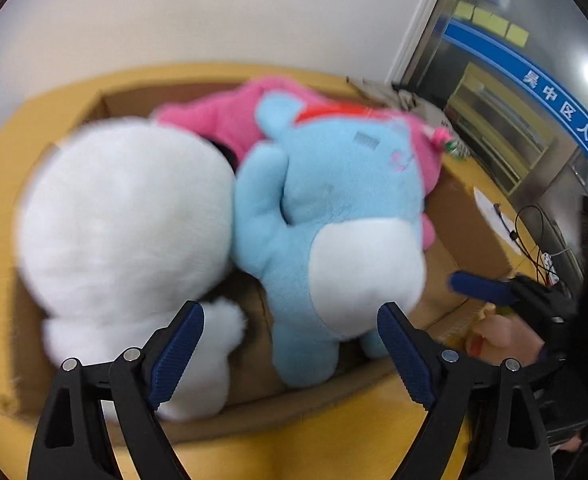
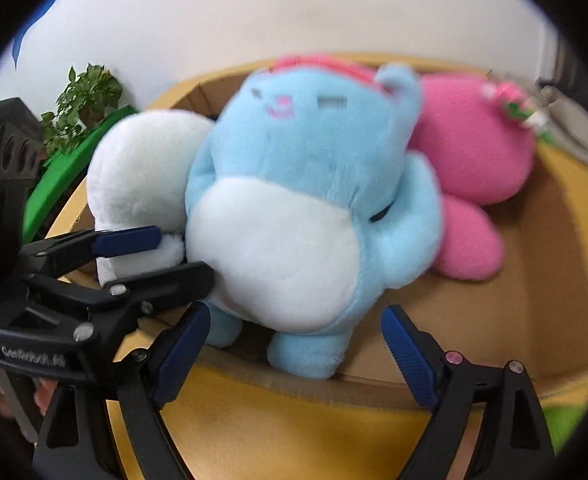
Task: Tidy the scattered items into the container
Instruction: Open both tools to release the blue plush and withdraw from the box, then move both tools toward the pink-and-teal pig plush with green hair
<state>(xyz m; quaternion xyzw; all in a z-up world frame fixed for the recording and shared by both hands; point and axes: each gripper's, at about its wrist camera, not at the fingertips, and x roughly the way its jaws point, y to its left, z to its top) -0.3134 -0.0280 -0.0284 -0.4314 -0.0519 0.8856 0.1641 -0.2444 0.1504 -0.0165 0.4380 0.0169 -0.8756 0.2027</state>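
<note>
A cardboard box (image 1: pixel 468 220) stands on a yellow table (image 1: pixel 334 432). Three plush toys lie inside it: a white one (image 1: pixel 121 220) on the left, a light-blue one with a white belly (image 1: pixel 326 200) in the middle, and a pink one (image 1: pixel 221 116) behind. My left gripper (image 1: pixel 289 308) is open over the box's near rim, its pads touching neither the white toy's small limb nor the blue toy's lower body. My right gripper (image 2: pixel 296 312) is open too, just in front of the blue toy (image 2: pixel 306 200). The white toy (image 2: pixel 141 160) and the pink toy (image 2: pixel 474 152) flank the blue one.
A person's hand (image 1: pixel 498 332) holds the right tool beside the box. Papers and black cables (image 1: pixel 530 236) lie on the table's right part. A potted plant (image 2: pixel 85 100) and a green object (image 2: pixel 53 184) stand left of the box (image 2: pixel 550 288). A wall rises behind.
</note>
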